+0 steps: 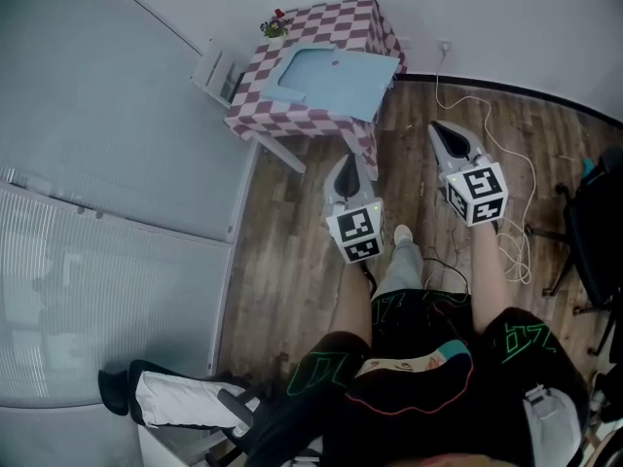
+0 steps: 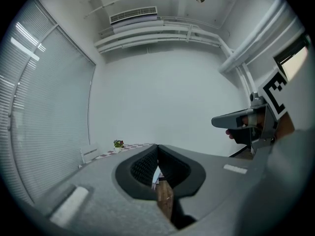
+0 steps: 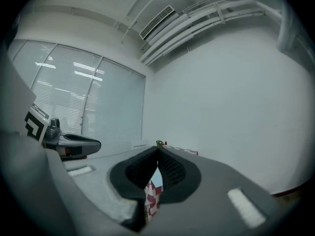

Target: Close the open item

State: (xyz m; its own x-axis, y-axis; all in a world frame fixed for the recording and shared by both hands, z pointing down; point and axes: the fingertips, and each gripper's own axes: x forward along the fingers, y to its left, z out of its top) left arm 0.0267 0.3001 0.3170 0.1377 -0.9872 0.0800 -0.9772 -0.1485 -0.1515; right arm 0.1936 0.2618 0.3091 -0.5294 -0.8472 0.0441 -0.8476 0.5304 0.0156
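A light blue flat item (image 1: 331, 76) lies open on a small table with a pink-and-white checked cloth (image 1: 292, 120); its lid is spread toward the right. A little potted plant (image 1: 275, 25) stands at the table's far corner. My left gripper (image 1: 349, 163) is held above the wooden floor just short of the table, jaws shut and empty. My right gripper (image 1: 439, 127) is to its right, also shut and empty. Both point level toward the table. In the left gripper view the closed jaws (image 2: 157, 149) hide most of the table. In the right gripper view, checked cloth (image 3: 151, 196) shows below the closed jaws (image 3: 158, 151).
A white cable (image 1: 506, 154) trails over the floor at the right, from a wall outlet (image 1: 445, 45). A black chair (image 1: 594, 232) stands at the far right. A white rack (image 1: 216, 71) sits left of the table. A blinded glass wall (image 1: 97, 261) runs along the left.
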